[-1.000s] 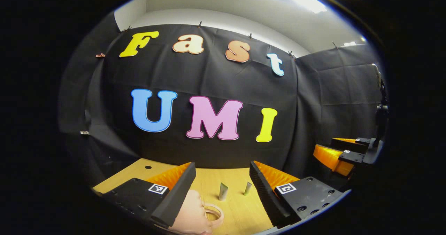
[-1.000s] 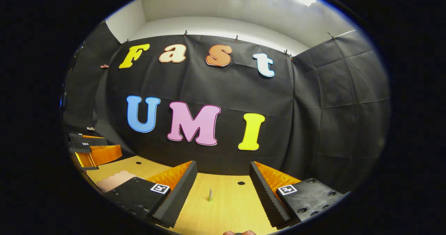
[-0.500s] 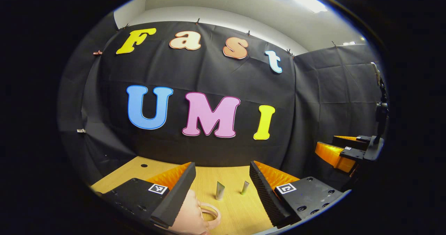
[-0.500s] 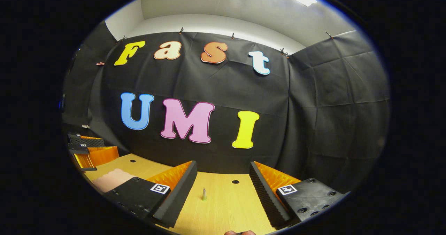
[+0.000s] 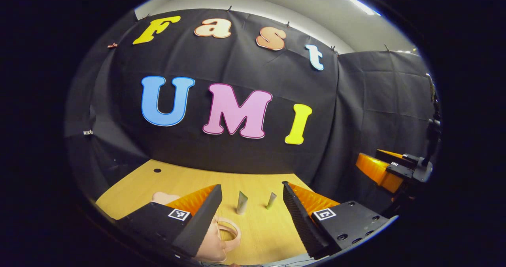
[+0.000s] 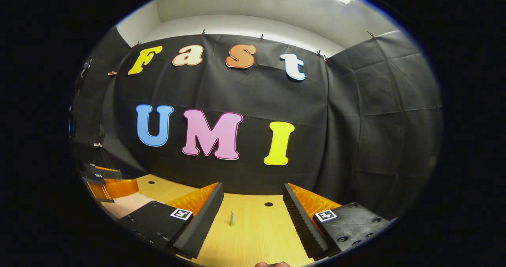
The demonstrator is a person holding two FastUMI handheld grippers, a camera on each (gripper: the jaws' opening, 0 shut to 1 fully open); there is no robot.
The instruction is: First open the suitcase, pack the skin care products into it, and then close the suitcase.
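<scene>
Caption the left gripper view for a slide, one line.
Open left gripper hovers over the wooden table, framing two upright tubes, pink suitcase below.

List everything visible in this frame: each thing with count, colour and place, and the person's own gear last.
Table: one, light wood, with dark round holes near the back.
Suitcase: one, pink with a loop handle, at the near left edge in the left gripper view, partly behind a finger; whether it is open cannot be told.
Tubes: two, upright on the table ahead; a pale grey one and a slimmer greenish one.
Wall cloth: black, behind the table.
Left gripper: black with orange fingers, open, empty.
Right gripper: same make, open, empty.
</scene>
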